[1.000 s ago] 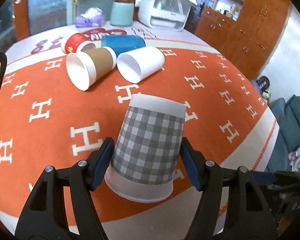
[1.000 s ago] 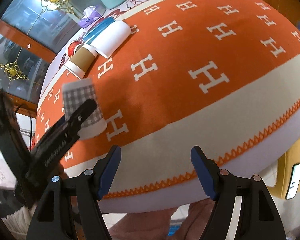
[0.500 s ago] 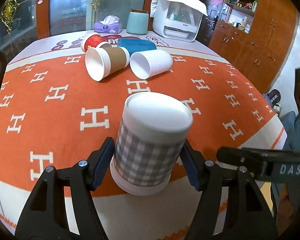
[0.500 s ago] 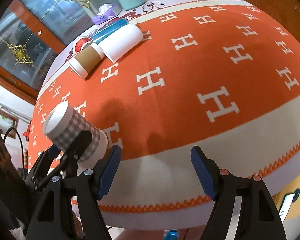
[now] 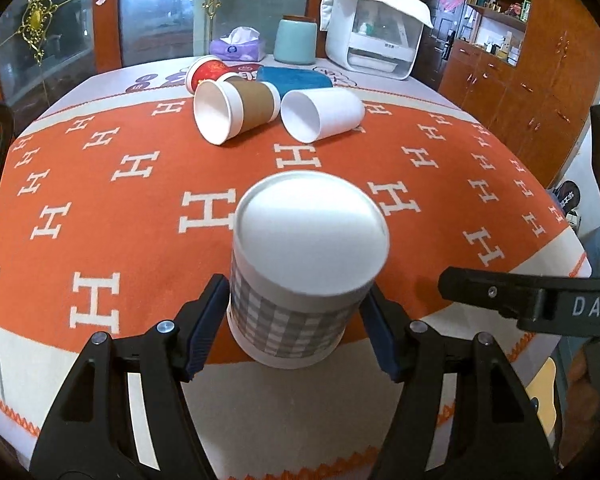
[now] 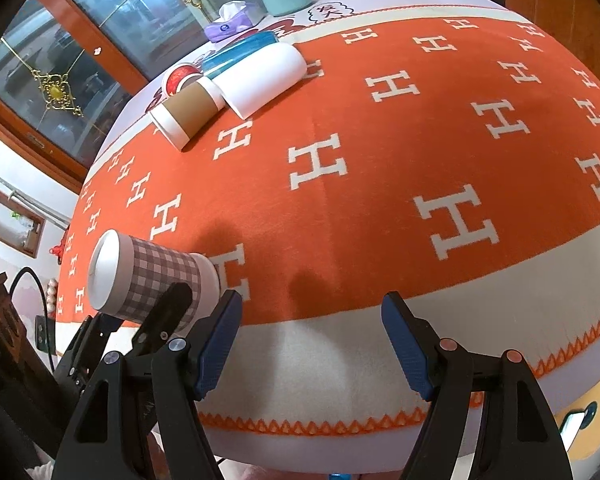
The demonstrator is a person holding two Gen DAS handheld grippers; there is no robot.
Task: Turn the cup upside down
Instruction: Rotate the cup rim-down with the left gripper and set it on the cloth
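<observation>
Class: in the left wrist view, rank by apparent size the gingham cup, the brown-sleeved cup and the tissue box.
1. Gingham cup, largest, though it sits closest to the camera.
2. Brown-sleeved cup.
3. Tissue box, smallest, but farthest away, so true size is unsure.

The left gripper (image 5: 294, 334) clamps the inverted checked cup (image 5: 300, 280) above the tablecloth (image 5: 140, 220).

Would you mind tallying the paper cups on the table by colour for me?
Grey checked cup, in the left hand-held gripper: 1
Brown-sleeved cup: 1
Plain white cup: 1
Blue cup: 1
Red cup: 1
Total: 5
</observation>
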